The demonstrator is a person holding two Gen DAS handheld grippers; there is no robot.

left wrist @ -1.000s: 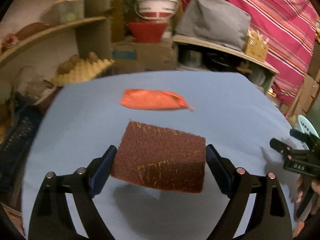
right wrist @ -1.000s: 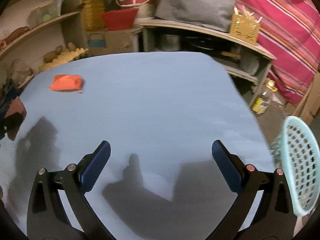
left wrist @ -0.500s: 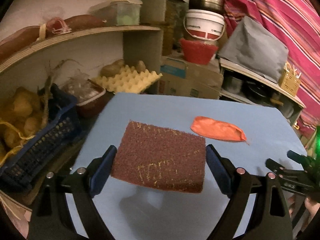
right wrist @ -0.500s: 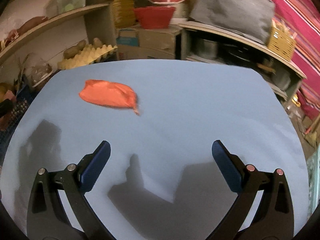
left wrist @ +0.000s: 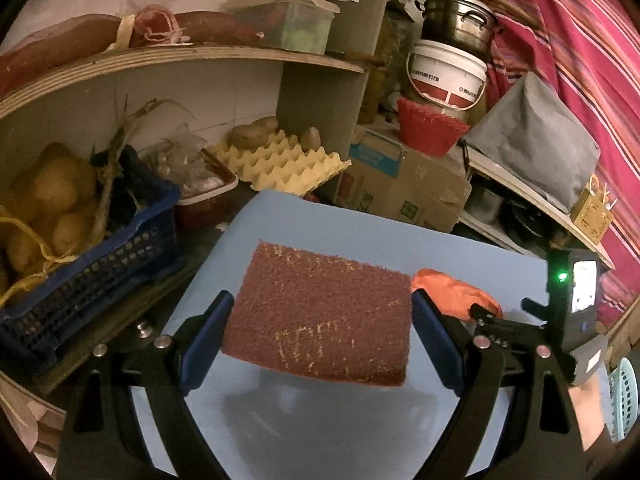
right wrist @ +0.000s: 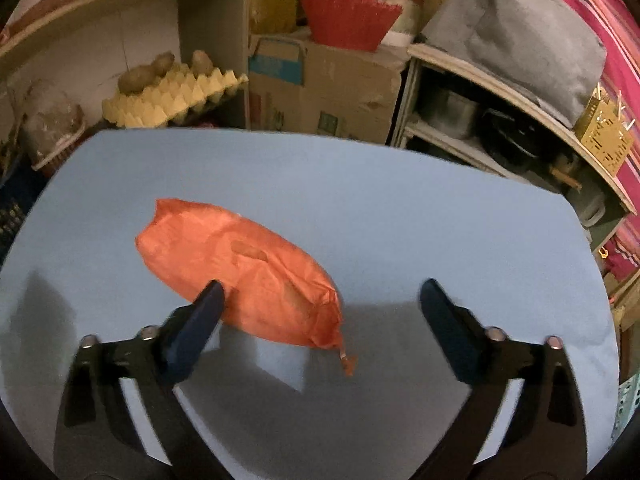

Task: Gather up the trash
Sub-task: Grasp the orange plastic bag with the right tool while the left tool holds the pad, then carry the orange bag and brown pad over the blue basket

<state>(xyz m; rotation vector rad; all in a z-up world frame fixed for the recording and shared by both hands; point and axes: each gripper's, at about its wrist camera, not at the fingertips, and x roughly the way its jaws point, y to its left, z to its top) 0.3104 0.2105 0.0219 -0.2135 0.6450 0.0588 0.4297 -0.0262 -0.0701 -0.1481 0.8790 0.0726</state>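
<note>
A brown scouring sponge (left wrist: 320,316) hangs above the blue table (left wrist: 360,248), with my left gripper (left wrist: 322,300) shut on its two short sides. An orange plastic bag (right wrist: 240,264) lies flat on the table. My right gripper (right wrist: 322,287) hovers over the bag's near right end and its jaws are closing. The left finger (right wrist: 200,320) overlaps the bag's near edge and the right finger stands clear of it, so nothing is pinched. In the left wrist view the right gripper (left wrist: 502,306) sits at the bag (left wrist: 452,292), held by a person's hand.
Wooden shelves behind the table hold a yellow egg tray (right wrist: 172,96) with potatoes. A blue crate (left wrist: 80,264) stands at the left edge. A cardboard box (right wrist: 320,88), a red basket (right wrist: 348,20) and a grey bag (right wrist: 520,36) are behind. A teal basket (left wrist: 624,392) sits low right.
My right gripper has moved forward and left up to the orange bag, and its jaws have narrowed. My left gripper has swung left toward the shelves, still holding the sponge.
</note>
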